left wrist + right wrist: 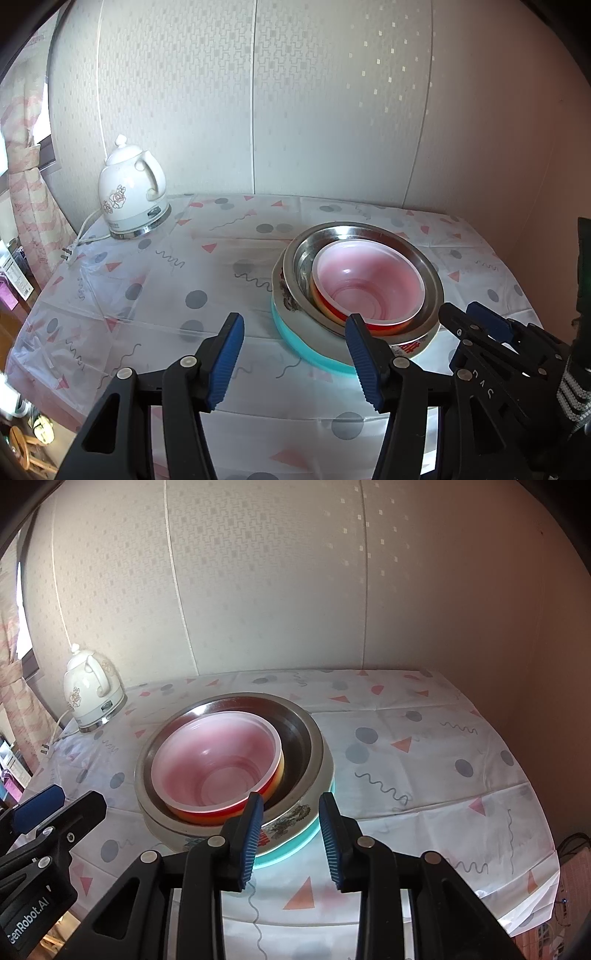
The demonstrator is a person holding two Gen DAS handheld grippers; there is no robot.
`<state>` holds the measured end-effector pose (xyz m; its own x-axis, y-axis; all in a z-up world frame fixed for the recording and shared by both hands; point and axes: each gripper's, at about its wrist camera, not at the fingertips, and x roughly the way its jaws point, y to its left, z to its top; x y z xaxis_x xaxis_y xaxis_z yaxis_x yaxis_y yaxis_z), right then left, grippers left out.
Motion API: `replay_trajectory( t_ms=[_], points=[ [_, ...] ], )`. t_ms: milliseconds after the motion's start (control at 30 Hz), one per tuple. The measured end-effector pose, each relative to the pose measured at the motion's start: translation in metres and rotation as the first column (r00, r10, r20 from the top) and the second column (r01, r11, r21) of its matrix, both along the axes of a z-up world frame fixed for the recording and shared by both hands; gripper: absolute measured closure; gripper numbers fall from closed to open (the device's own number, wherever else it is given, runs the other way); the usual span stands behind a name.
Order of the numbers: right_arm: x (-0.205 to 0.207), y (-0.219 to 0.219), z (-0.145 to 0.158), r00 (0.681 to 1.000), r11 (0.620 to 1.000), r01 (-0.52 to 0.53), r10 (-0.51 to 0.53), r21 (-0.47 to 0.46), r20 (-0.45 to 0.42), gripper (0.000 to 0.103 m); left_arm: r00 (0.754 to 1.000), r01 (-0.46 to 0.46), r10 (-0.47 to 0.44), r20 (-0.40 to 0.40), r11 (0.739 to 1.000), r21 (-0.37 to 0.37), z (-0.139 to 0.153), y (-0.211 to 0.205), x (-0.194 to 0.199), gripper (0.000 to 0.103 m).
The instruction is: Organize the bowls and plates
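Note:
A nested stack stands on the table. At the bottom is a teal plate (295, 345) (295, 847). On it rests a white patterned bowl (321, 332) (291, 818), then a steel bowl (332, 236) (306, 716), with a red plastic bowl (369, 277) (218, 753) innermost. My left gripper (295, 321) is open at the stack's near left; its right finger overlaps the stack's front rim and nothing lies between the pads. My right gripper (291, 799) hovers open just in front of the stack, holding nothing. Each gripper shows at the edge of the other's view: right (469, 314), left (66, 801).
A white floral electric kettle (129, 192) (92, 690) stands at the back left, its cord and plug (68, 254) trailing to the table's left edge. The patterned tablecloth (166, 277) covers the table. Walls close the back and right sides. A curtain hangs at the far left.

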<state>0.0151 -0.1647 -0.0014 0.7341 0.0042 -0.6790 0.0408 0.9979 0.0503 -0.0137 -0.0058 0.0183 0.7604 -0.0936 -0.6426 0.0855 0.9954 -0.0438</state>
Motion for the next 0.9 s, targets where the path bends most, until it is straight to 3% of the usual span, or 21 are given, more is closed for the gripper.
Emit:
replay_trajectory(
  t_ms=[900],
  points=[
    [0.0028,0.001,-0.0045,1.0,1.0,-0.009,0.009,0.004,-0.01,0.071,1.0,0.005,-0.005,-0.003,1.0,-0.013,-0.0019,-0.0013,0.0023,0.043]
  ],
)
